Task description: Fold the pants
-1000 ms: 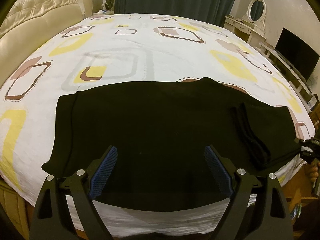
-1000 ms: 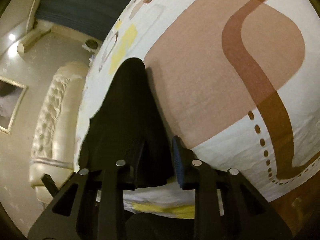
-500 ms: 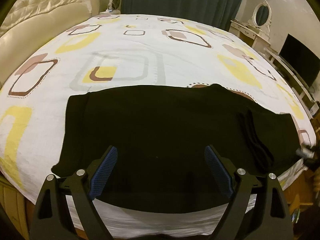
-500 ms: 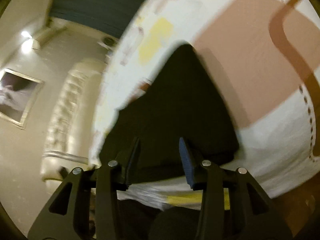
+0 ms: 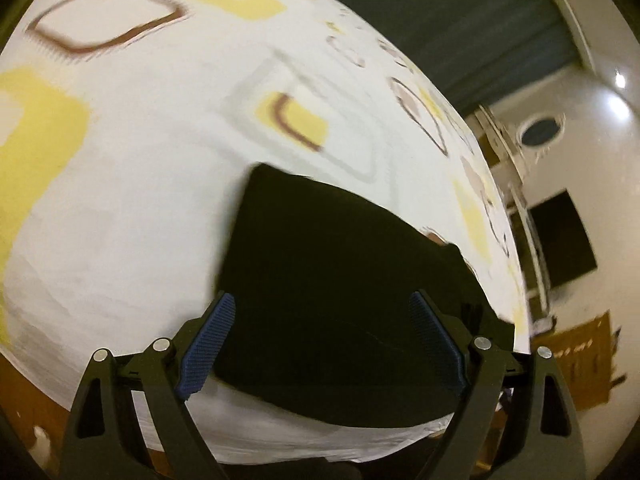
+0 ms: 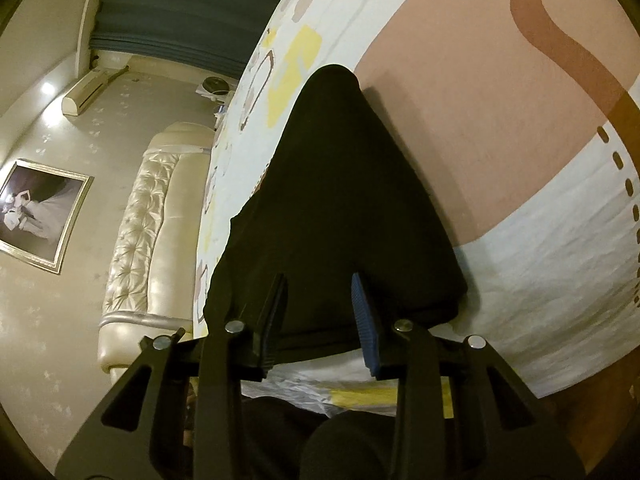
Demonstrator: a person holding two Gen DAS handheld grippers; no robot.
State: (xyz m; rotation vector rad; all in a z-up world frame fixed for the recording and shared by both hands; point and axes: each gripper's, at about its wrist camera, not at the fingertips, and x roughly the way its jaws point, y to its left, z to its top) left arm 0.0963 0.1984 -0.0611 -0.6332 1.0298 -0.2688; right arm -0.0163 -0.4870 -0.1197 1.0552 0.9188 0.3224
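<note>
Swinging my left tool (image 5: 322, 344) wide-open and empty toward one end of the black pants (image 5: 340, 280) on the bed (image 5: 140, 200), I saw my right tool (image 6: 320, 312) closing around their soft, limp edge.

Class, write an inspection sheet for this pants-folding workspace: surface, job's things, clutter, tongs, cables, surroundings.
Surface: bed sheet, white with yellow and brown squares.
Job's things: black pants lying flat near the bed's edge.
Clutter: nothing seen on the sheet.
Tongs: left tongs wide open above the pants; right tongs closing, pants edge between the jaws, pads not pressing.
Cables: nothing seen.
Surroundings: tufted headboard, framed picture, dark curtain, television.
</note>
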